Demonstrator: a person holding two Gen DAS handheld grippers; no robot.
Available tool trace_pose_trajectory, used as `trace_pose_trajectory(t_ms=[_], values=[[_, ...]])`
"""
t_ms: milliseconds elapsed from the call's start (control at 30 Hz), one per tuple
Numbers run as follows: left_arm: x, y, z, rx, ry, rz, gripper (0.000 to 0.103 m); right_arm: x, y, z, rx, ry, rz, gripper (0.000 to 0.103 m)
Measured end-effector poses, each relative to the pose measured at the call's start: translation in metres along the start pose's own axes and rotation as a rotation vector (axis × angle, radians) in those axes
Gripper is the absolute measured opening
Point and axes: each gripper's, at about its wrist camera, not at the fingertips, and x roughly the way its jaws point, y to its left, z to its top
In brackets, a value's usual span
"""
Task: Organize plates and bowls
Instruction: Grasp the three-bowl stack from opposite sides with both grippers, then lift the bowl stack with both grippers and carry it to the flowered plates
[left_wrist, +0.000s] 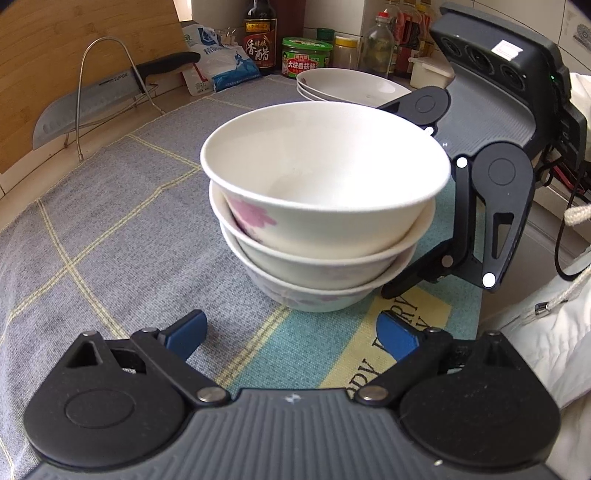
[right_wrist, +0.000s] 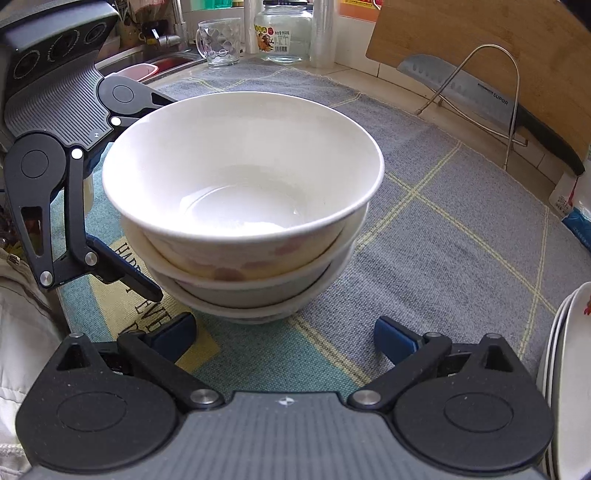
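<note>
Left gripper (left_wrist: 290, 334), right gripper (right_wrist: 284, 334) angled down, jaws wide, flanking bowl stack (left_wrist: 325, 206).

Three nested white floral bowls (left_wrist: 325, 206) upright on mat; stacked white plates (left_wrist: 347, 86) just behind

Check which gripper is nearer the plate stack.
Right. The right gripper has the plate stack close beside it, on its right; the left gripper faces the plates from across the bowl stack.

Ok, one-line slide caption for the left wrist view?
Open left gripper and right gripper flank a stack of three bowls on a checked mat.
</note>
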Motion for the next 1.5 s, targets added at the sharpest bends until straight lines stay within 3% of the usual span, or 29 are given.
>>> trace_pose_trajectory(t_ms=[133, 533, 967, 1500], values=[[0.004, 0.0, 0.002, 0.031, 0.001, 0.001, 0.098, -0.003, 0.0, -0.007, 0.0, -0.037, 0.003, 0.103], [-0.004, 0.002, 0.015, 0.173, -0.03, -0.11, 0.095, -0.019, -0.003, 0.01, -0.098, -0.061, 0.074, 0.103], [0.004, 0.0, 0.021, 0.213, -0.002, -0.162, 0.084, -0.025, 0.002, 0.02, -0.197, -0.02, 0.135, 0.083], [0.009, 0.005, 0.025, 0.266, 0.019, -0.196, 0.085, -0.015, -0.008, 0.027, -0.232, -0.004, 0.202, 0.087]])
